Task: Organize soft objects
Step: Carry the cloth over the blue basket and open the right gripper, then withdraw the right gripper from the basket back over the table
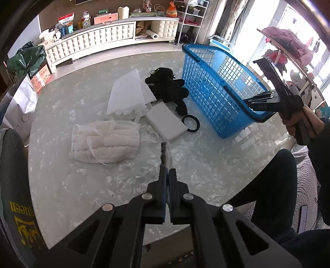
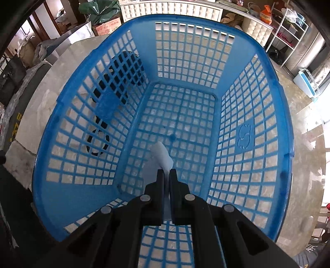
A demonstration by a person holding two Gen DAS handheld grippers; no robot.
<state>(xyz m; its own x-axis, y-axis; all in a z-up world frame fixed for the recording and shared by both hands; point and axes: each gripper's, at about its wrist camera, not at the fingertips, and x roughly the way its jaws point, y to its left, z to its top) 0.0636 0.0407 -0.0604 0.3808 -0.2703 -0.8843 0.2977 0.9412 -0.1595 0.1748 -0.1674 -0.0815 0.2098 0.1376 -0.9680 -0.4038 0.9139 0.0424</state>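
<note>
Left wrist view: left gripper [image 1: 167, 169] hangs above the round marble table [image 1: 82, 185], jaws clenched together, nothing between them. Spread ahead of it on the table: a quilted white pad [image 1: 105, 142]; just beyond that a white foam block [image 1: 166, 122]; a folded white sheet [image 1: 127, 94] overlapping the block's far corner; a black plush toy [image 1: 167, 86] touching the sheet's right edge; a black tape ring [image 1: 190, 123] just right of the block. The blue basket [image 1: 216, 88] stands right of this pile, close to the toy and ring. The person's hand [image 1: 297, 121] holds the right gripper over the basket's near rim.

Right wrist view: right gripper [image 2: 167, 171] points steeply down into the basket [image 2: 257, 115], its fingers grasping a small white soft piece [image 2: 163, 154], which sticks out past the tips above the basket floor. Basket otherwise bare inside. Through the left mesh wall the toy [image 2: 123, 70] and ring [image 2: 97, 142] show dark, just outside. A white cabinet [image 1: 92, 39] and a wire shelf [image 1: 191, 18] stand beyond the table, well apart.
</note>
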